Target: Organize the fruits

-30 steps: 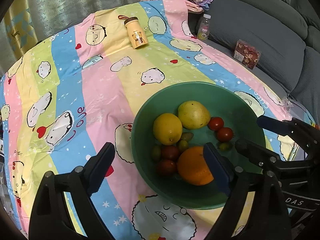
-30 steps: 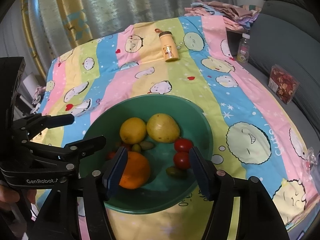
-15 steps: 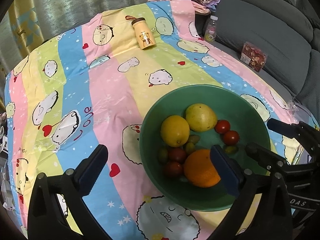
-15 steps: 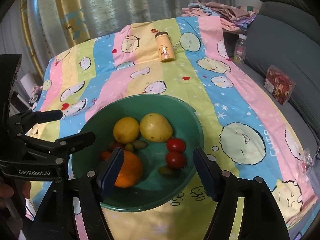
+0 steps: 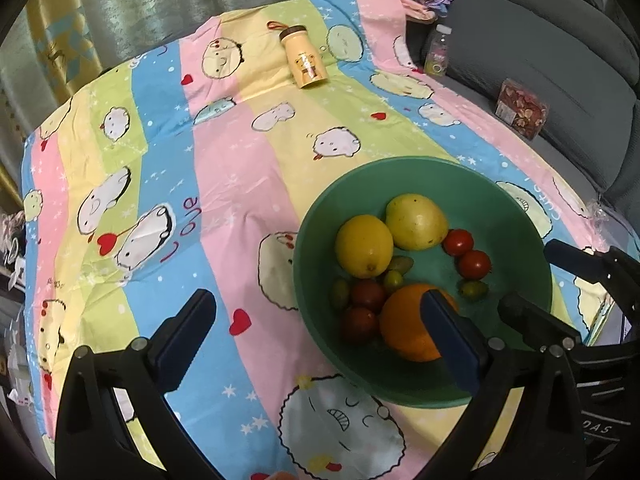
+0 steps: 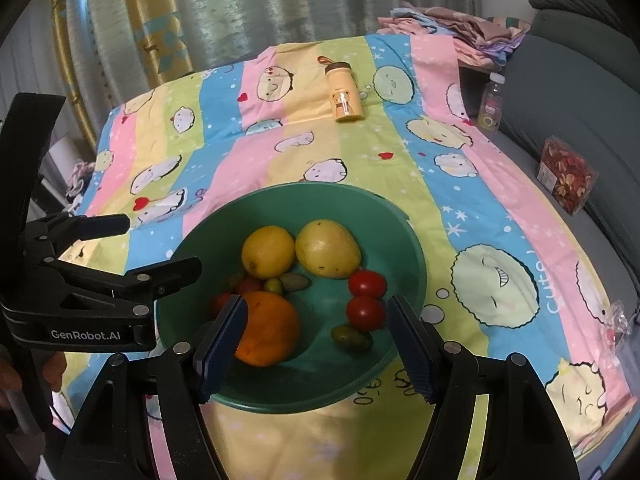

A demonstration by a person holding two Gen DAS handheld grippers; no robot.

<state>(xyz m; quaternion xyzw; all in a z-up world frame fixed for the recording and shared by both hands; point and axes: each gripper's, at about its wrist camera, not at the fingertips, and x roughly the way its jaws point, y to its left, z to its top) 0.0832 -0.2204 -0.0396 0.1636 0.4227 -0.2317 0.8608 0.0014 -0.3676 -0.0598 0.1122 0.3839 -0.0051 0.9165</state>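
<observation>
A green bowl (image 5: 516, 200) (image 6: 412, 248) sits on the striped cartoon cloth. It holds a lemon (image 5: 363, 245) (image 6: 267, 251), a yellow-green pear-like fruit (image 5: 416, 221) (image 6: 327, 253), an orange (image 5: 408, 324) (image 6: 268, 328), several red cherry tomatoes (image 5: 474, 264) (image 6: 365, 312) and small green fruits (image 6: 350, 338). My left gripper (image 5: 316, 332) is open and empty, above the bowl's near left rim. My right gripper (image 6: 316, 340) is open and empty, above the bowl's near side. Each gripper also shows in the other's view (image 5: 568, 288) (image 6: 120, 248).
A yellow flask (image 5: 302, 56) (image 6: 344, 92) lies at the far side of the cloth. A grey sofa (image 5: 560, 60) at right carries a small bottle (image 5: 436, 50) (image 6: 490, 104) and a box of dried fruit (image 5: 522, 108) (image 6: 566, 176). Folded clothes (image 6: 452, 28) lie behind.
Both grippers have drawn back and up from the bowl, so more of the cloth shows. Both stay open and empty. The fruits have not moved.
</observation>
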